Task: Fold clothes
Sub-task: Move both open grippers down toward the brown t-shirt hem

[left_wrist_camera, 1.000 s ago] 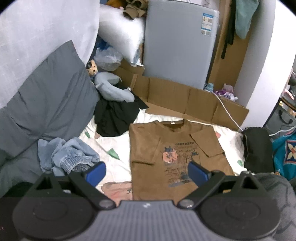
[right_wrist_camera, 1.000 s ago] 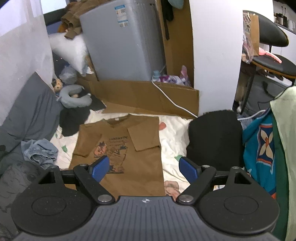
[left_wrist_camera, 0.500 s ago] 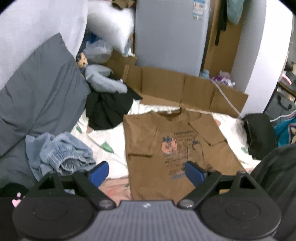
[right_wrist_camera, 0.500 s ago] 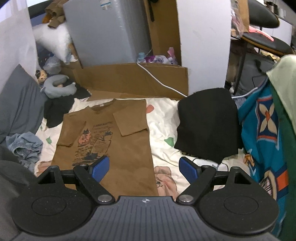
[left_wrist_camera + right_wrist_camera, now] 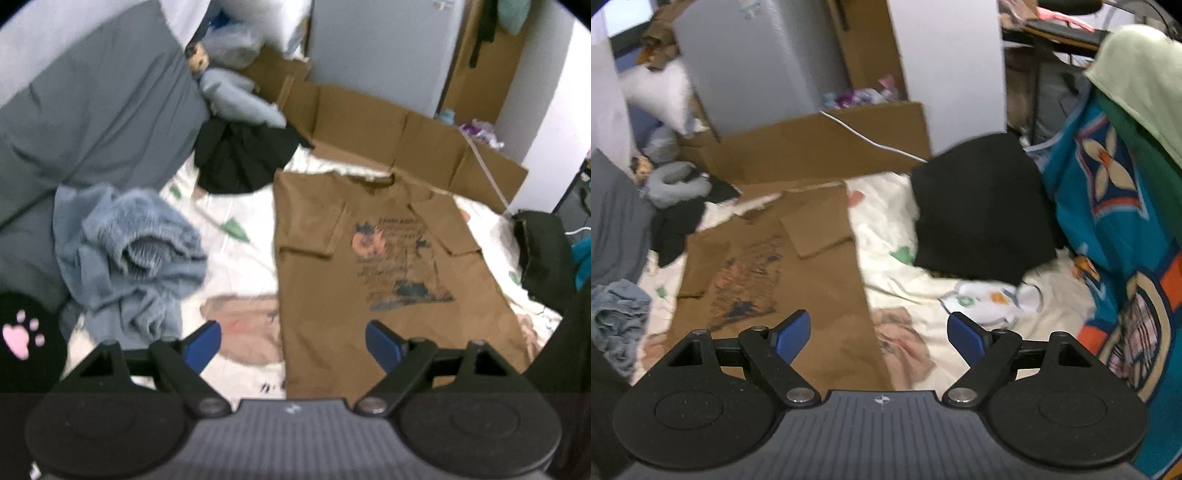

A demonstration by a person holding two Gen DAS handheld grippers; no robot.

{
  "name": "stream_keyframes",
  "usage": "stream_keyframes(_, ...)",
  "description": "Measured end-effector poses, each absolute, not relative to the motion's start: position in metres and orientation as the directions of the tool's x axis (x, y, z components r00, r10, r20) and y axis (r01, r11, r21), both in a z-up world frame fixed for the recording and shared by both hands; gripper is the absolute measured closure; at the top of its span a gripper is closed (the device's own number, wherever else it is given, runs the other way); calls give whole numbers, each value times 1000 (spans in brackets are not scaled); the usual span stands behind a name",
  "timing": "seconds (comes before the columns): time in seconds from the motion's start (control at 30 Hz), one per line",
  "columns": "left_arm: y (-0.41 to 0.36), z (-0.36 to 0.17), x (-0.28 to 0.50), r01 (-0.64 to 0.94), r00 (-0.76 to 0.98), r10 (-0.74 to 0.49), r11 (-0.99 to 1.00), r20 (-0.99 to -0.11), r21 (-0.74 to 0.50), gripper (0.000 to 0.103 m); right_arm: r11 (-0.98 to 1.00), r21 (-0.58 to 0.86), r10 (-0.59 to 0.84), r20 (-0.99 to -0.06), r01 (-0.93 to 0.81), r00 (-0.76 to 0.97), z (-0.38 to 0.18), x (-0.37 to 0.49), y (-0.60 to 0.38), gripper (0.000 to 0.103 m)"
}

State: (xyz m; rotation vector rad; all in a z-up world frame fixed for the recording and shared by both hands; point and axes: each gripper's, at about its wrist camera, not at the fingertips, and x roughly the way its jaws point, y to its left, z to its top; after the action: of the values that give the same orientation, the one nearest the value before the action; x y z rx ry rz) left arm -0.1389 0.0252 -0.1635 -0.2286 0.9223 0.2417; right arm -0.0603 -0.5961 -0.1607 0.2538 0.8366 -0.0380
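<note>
The brown T-shirt [image 5: 373,280] lies flat on the bed [image 5: 243,266], face up, with both sleeves folded inward over the chest. Its hem is the edge nearest to both tools. The step in hand, as I judge it, is to take the two bottom corners of the hem and carry them up toward the collar.

The left gripper [image 5: 293,341] hangs above the bed with its blue fingers wide apart. It holds nothing and, as far as I can see, touches nothing. The left edge of the shirt runs between its fingers, so the lower left corner is just below and in front of it. To the left of this gripper there is a heap of light blue jeans [image 5: 125,254], and further ahead a black garment [image 5: 240,162].

The right gripper [image 5: 879,338] is also spread wide and empty, hovering over the bed. The right edge of the shirt passes between its fingers, near the left one. To the right and ahead of it lies a folded black cloth [image 5: 982,210].

To do it well, each gripper should go down on its own corner and pinch all layers of cloth together. Both should then lift at the same height and move forward together, so that the fold stays straight and the tucked sleeves do not slip out.
</note>
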Motion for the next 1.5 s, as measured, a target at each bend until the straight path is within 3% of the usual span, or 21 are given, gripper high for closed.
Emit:
stream_keyframes(0.33,32,-207,-150,-357,516,91,927,-852,-117,22,965,195,40,-774,178,631,-209,-82,-606,38)
stream_keyframes(0.47,32,-223,-151,-364,487,78,923,-870,-121,23,964,198,45,-781,179,623,-222,-90,-606,38)
stream_keyframes(0.77,41,-254,-152,-424,438,50,892,-898,-157,38,964,208,70,-801,167,595,-247,-90,-600,38)
stream_keyframes(1.27,59,-258,-157,-473,396,79,872,-915,-129,38,985,160,98,-822,62,560,-263,-60,-574,38)
stream_keyframes(1.5,64,-266,-154,-513,401,77,844,-913,-154,39,977,211,185,-828,-11,529,-305,-47,-567,38)
